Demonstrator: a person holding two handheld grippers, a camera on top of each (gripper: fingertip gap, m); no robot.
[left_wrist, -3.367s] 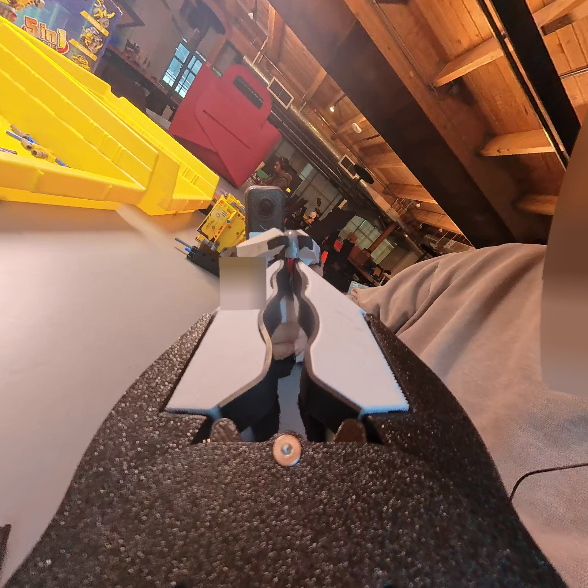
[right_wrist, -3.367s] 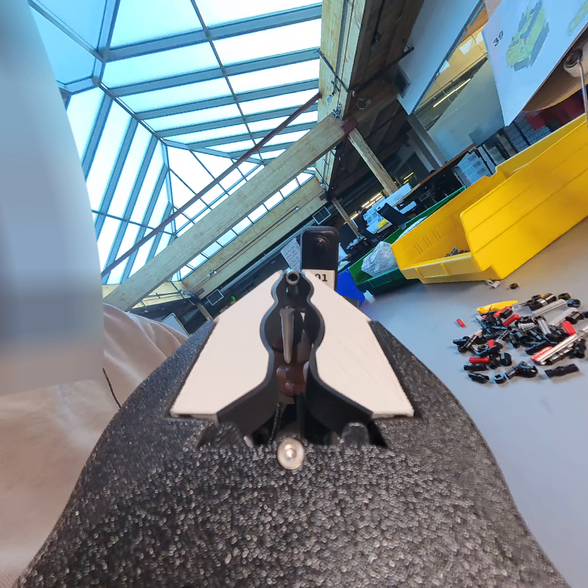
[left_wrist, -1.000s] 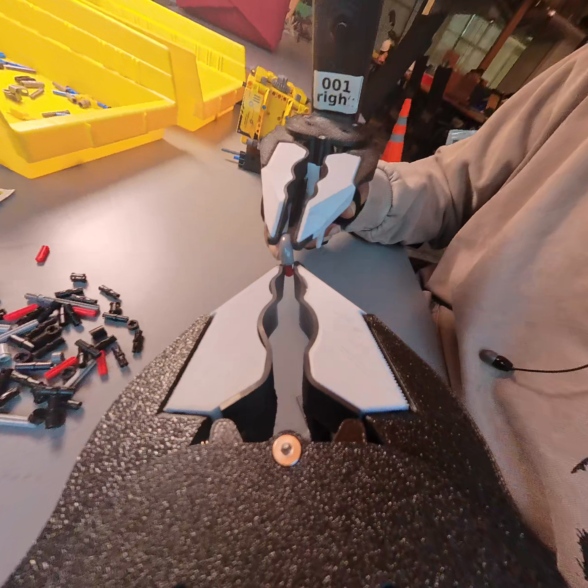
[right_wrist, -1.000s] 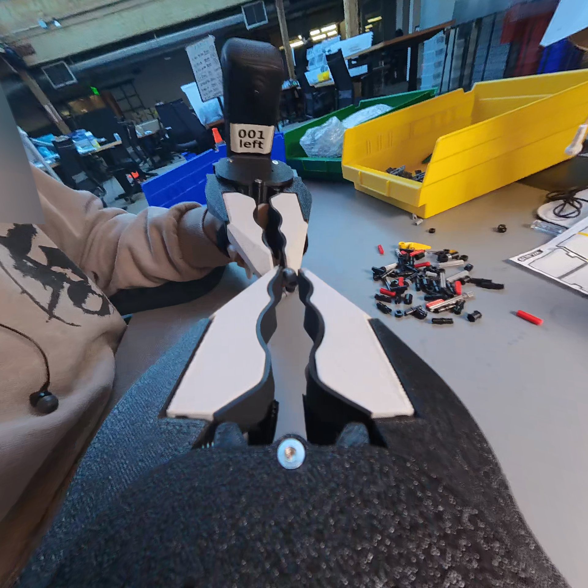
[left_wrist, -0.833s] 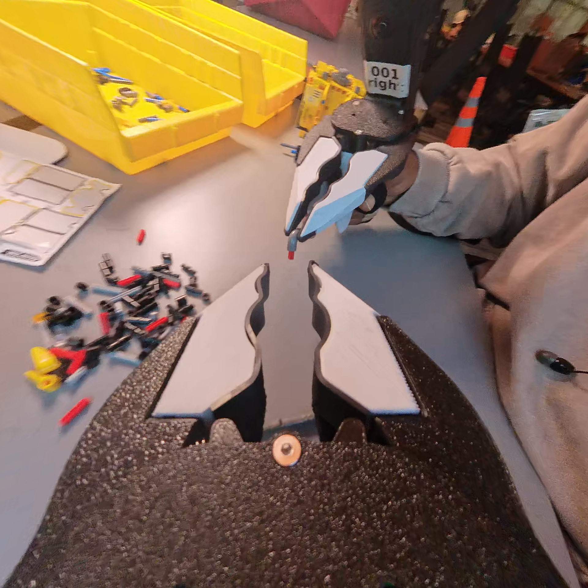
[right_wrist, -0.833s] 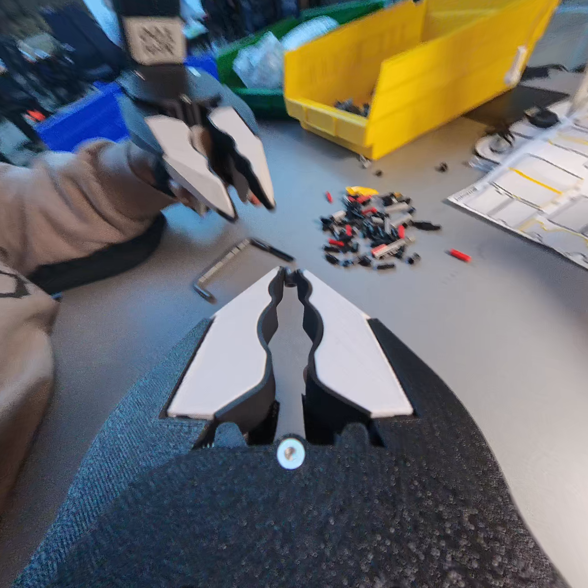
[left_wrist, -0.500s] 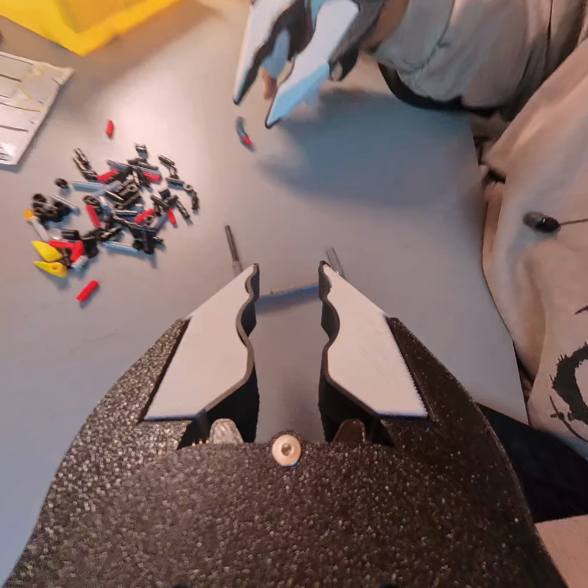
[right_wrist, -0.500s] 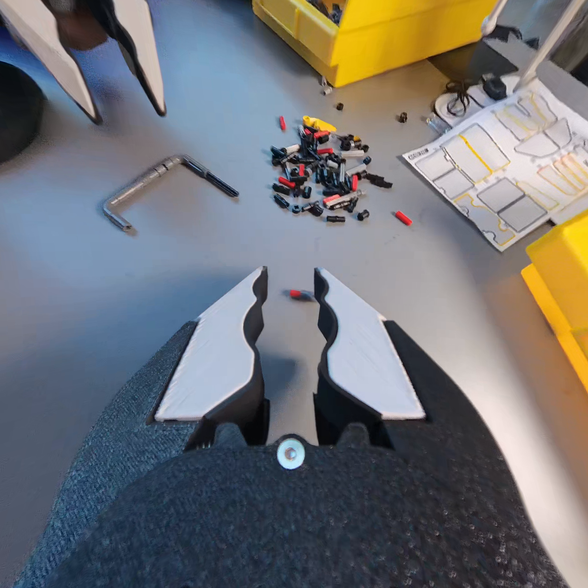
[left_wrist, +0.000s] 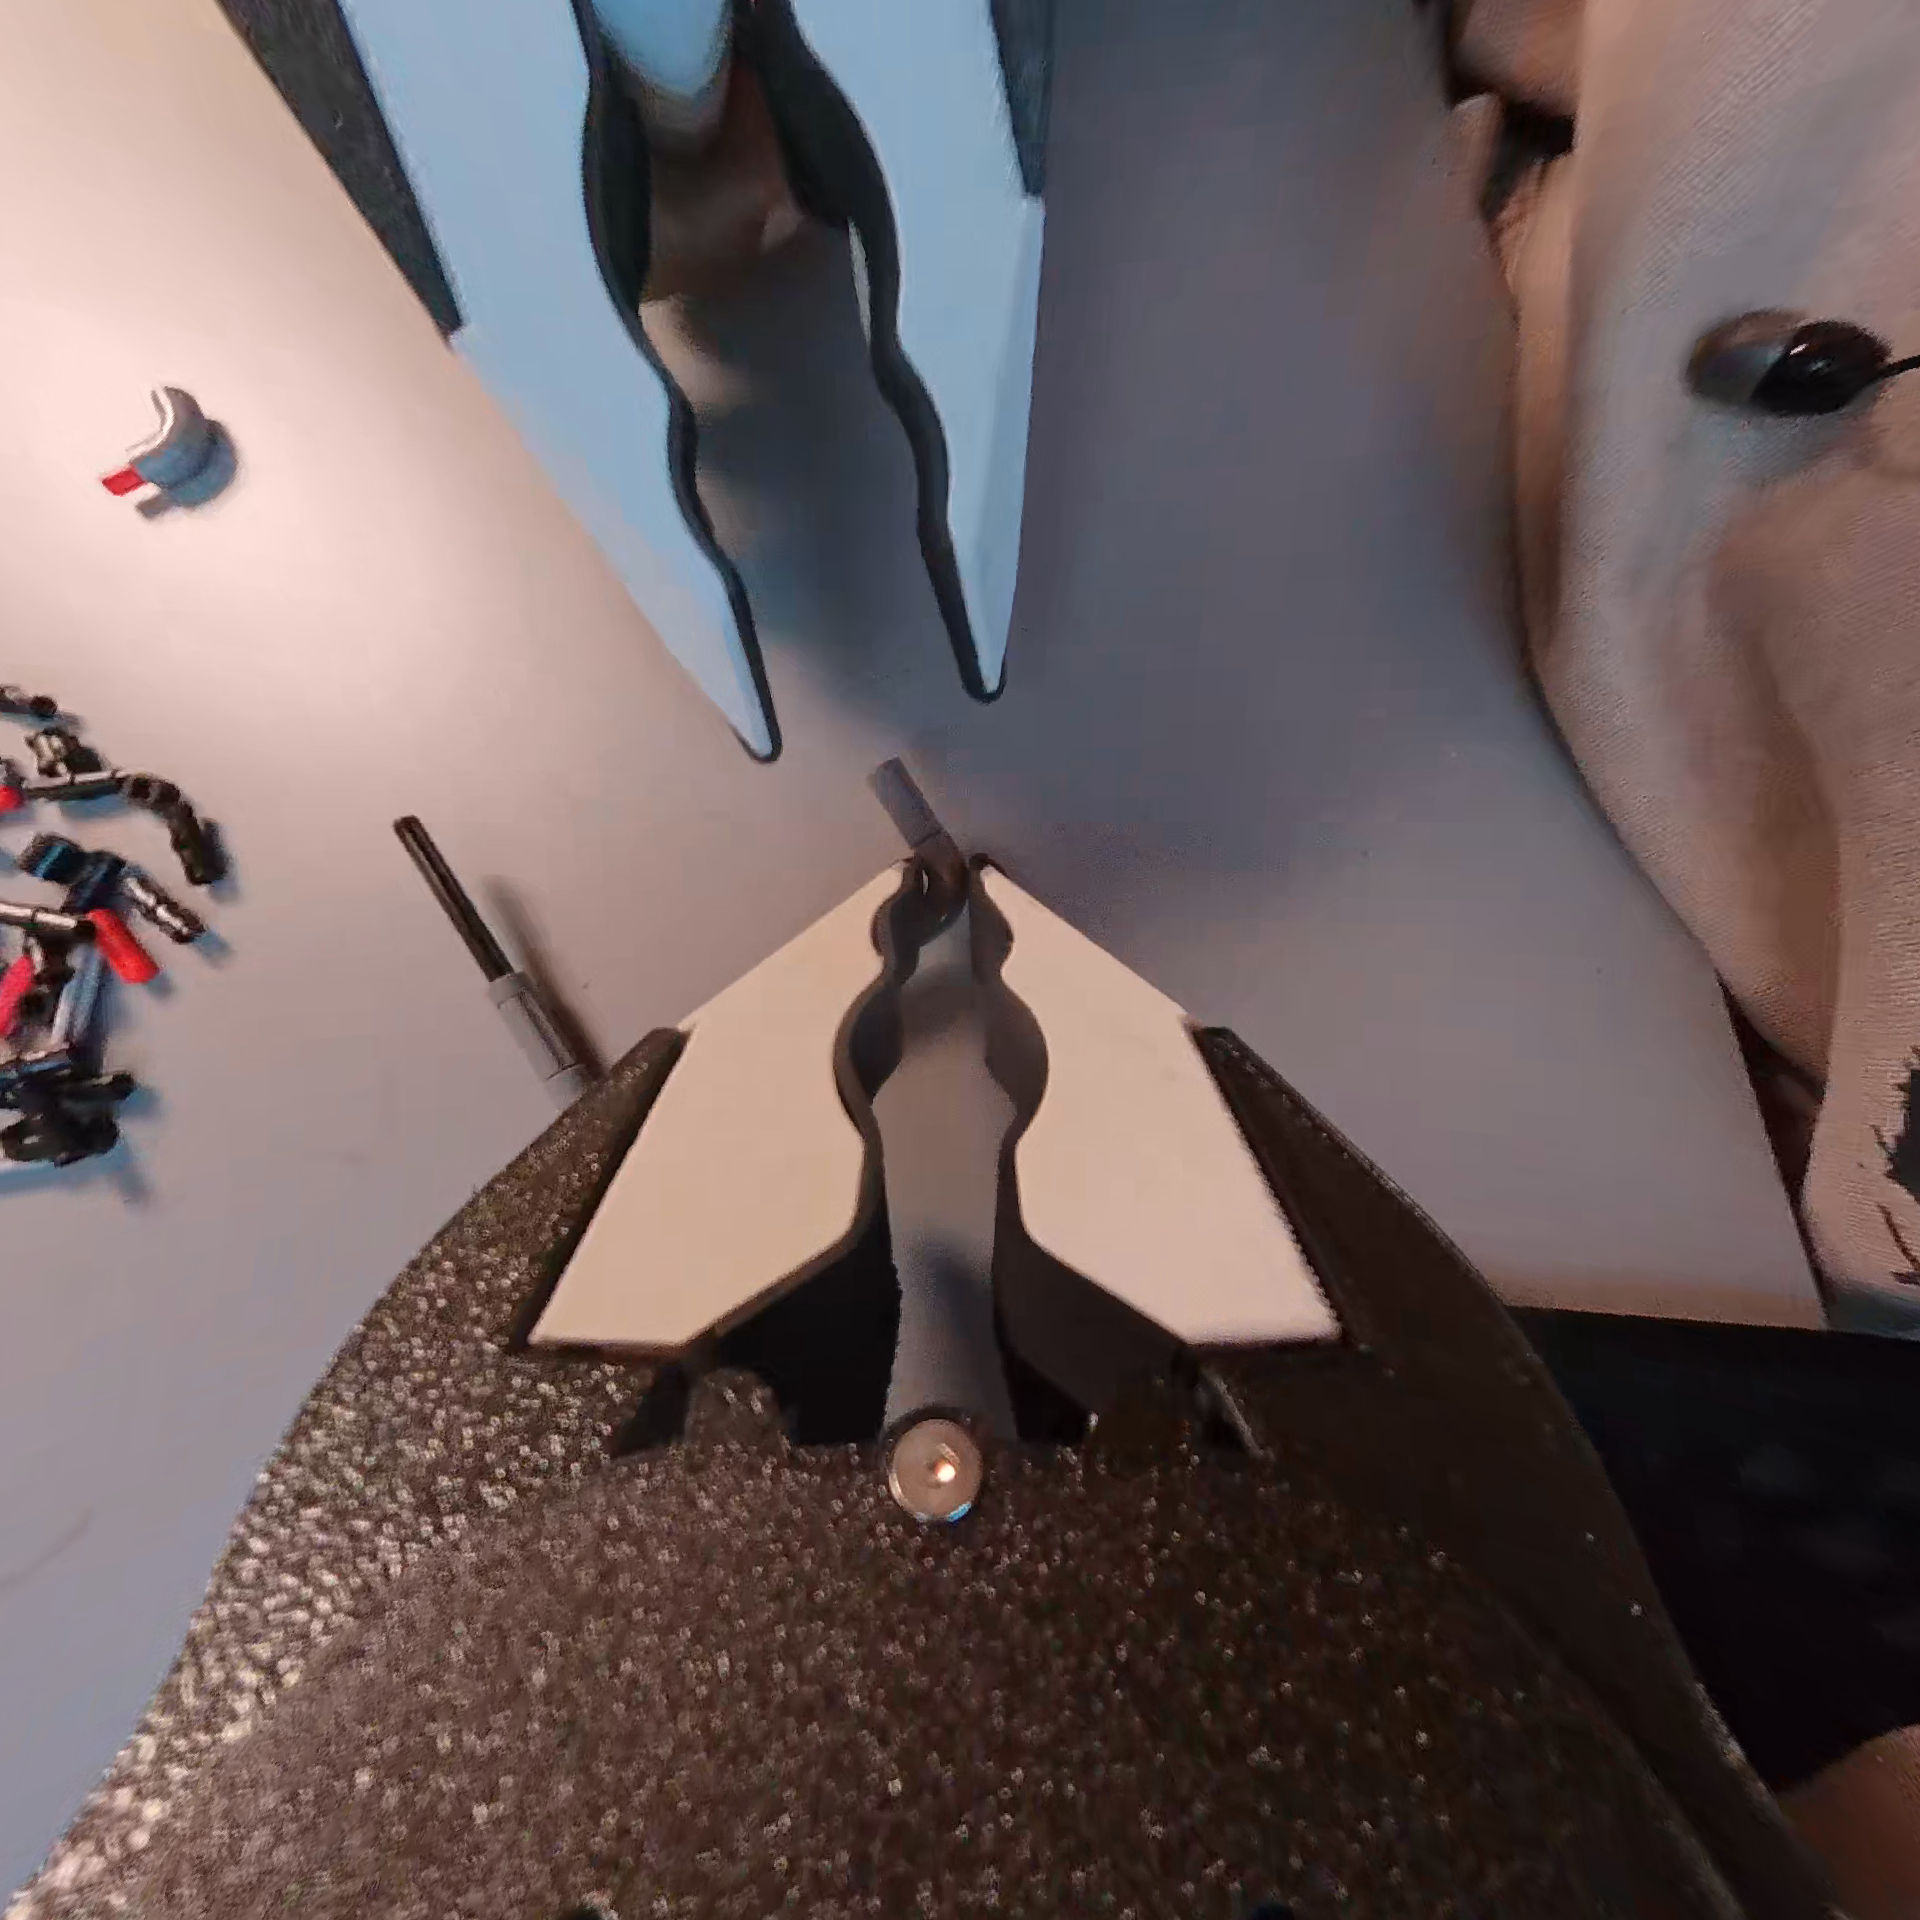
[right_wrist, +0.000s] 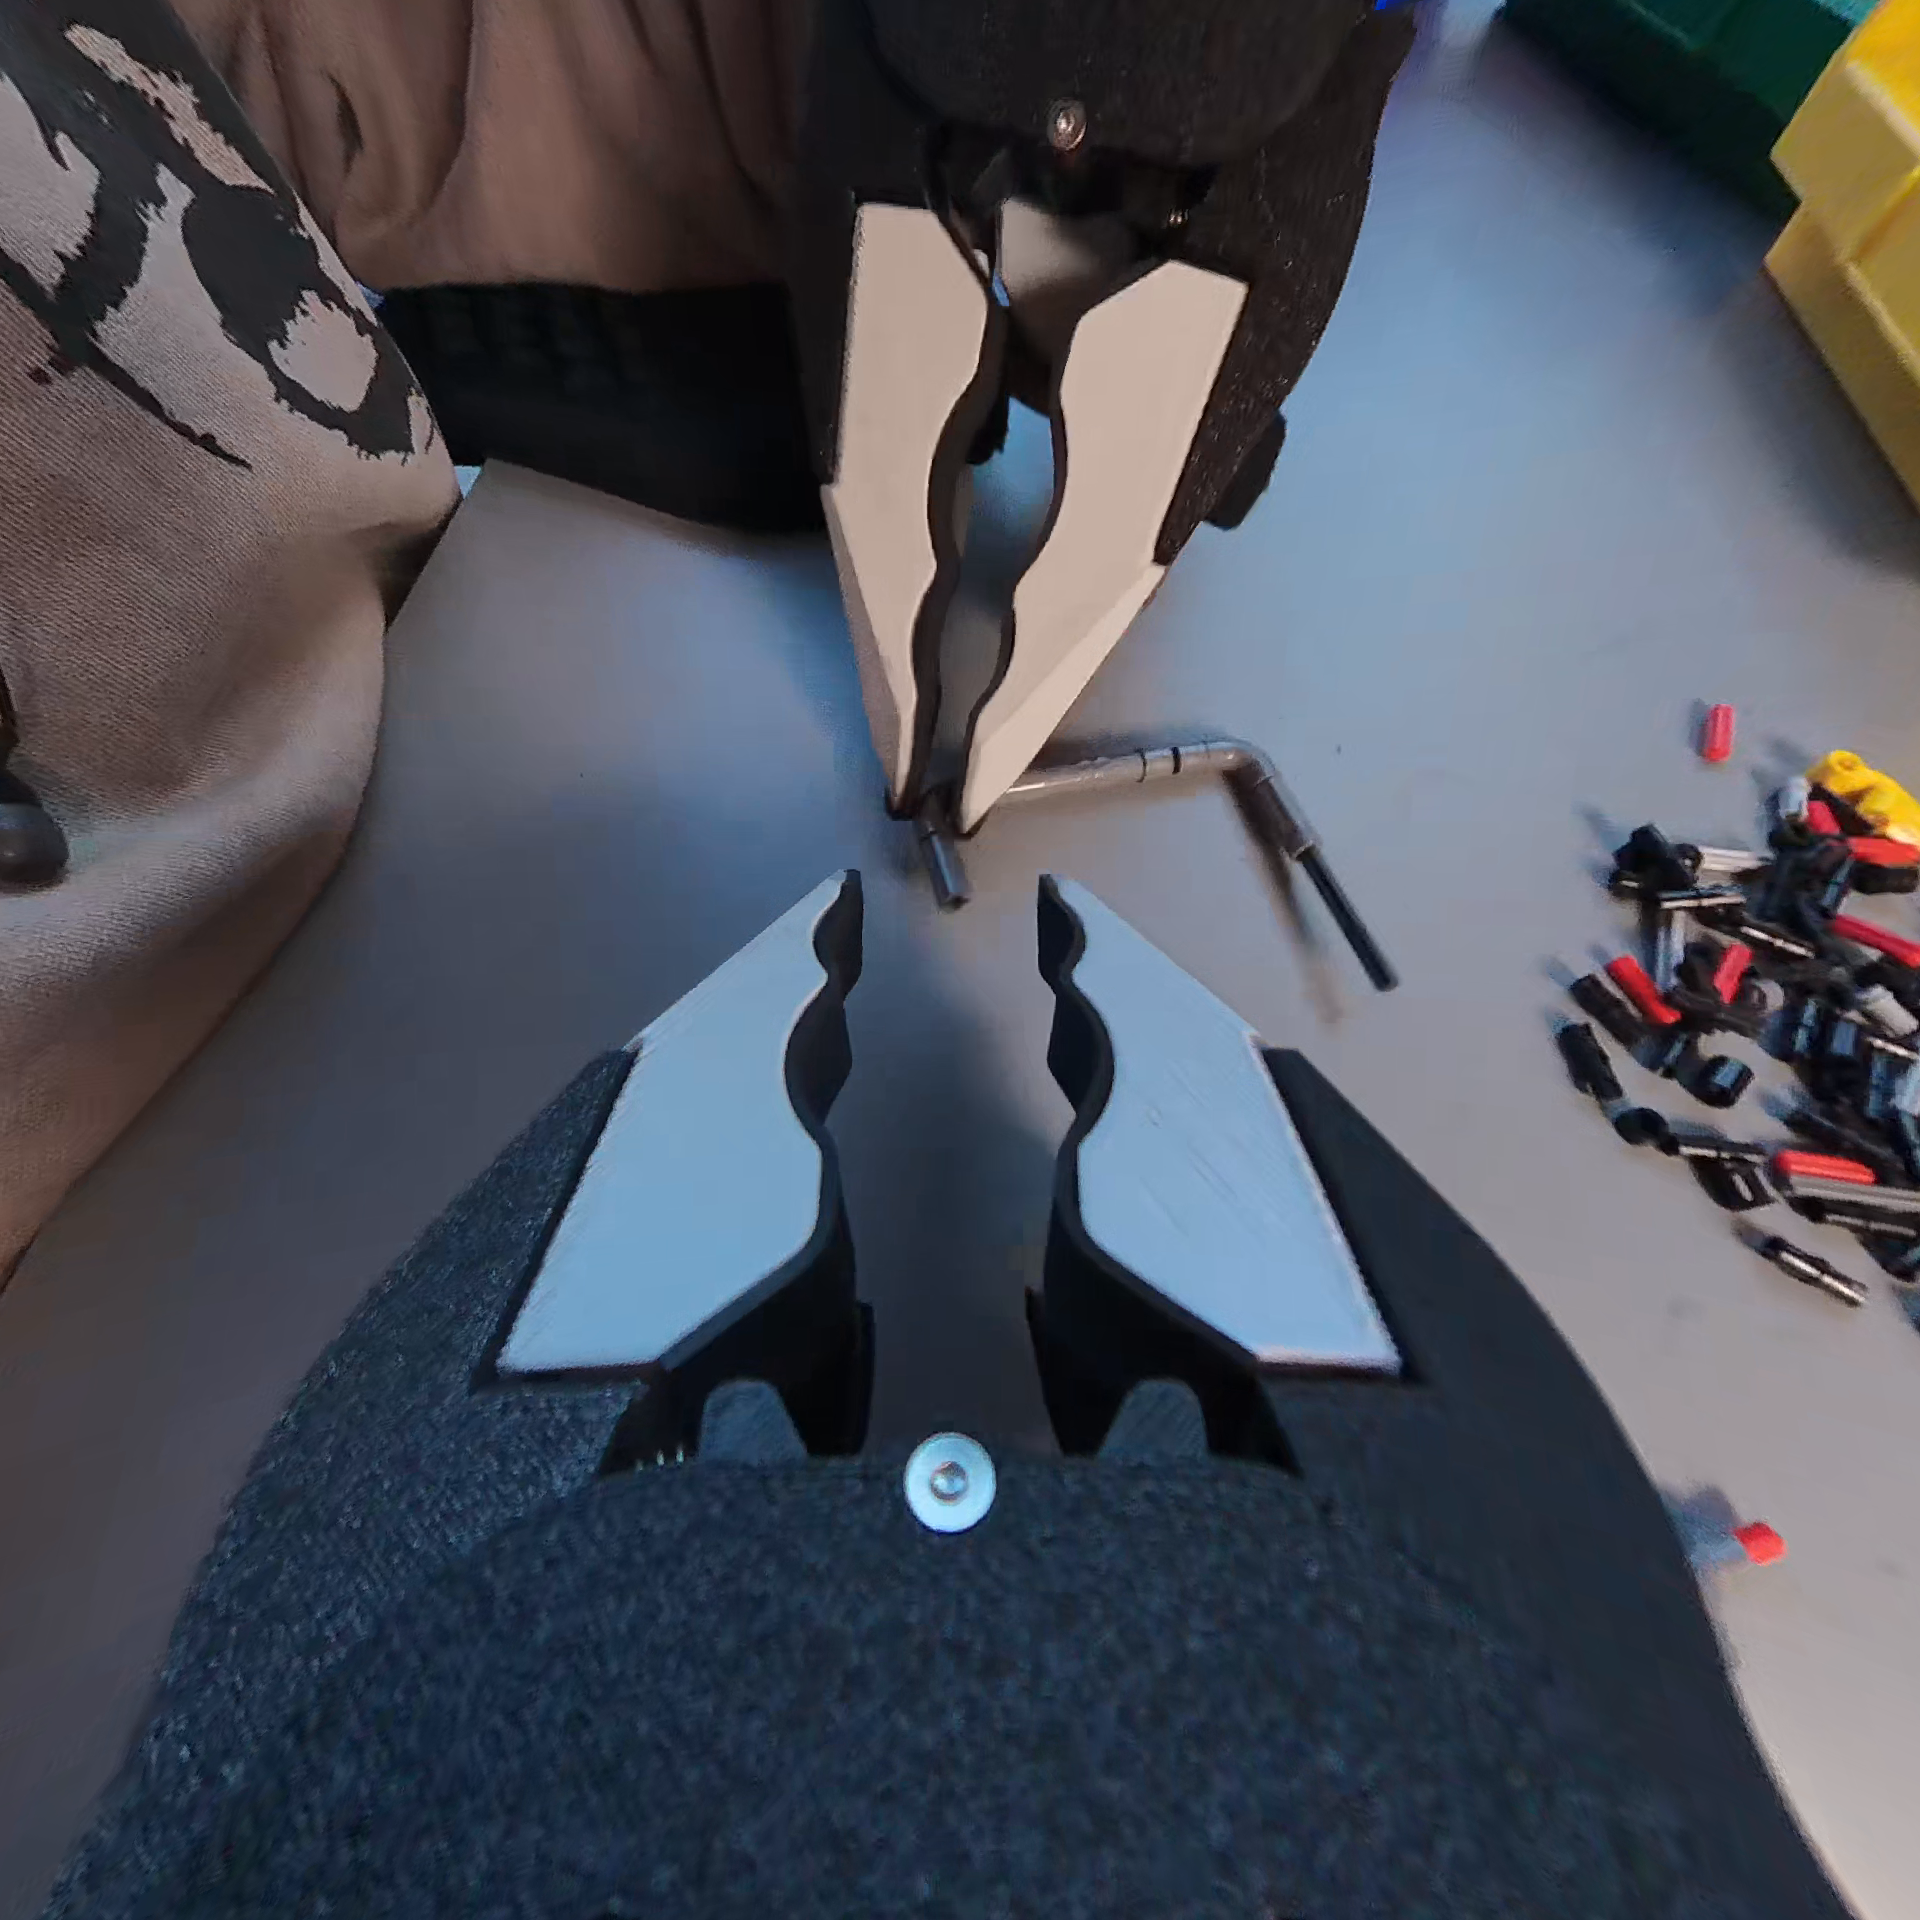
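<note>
Since half a second ago: left gripper (left_wrist: 940, 873) dropped, pinched shut on bent grey rod (right_wrist: 1195, 764) end. Right gripper (right_wrist: 948, 899) parted, empty. Rod likely stiff, light, slippery; short-leg grip suits.

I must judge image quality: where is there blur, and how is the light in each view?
Left wrist view: warm, pinkish light; the loose parts at the left edge smear. Right wrist view: cooler grey light; the parts pile and the bent rod blur, and the right gripper casts a dark shadow.
</note>
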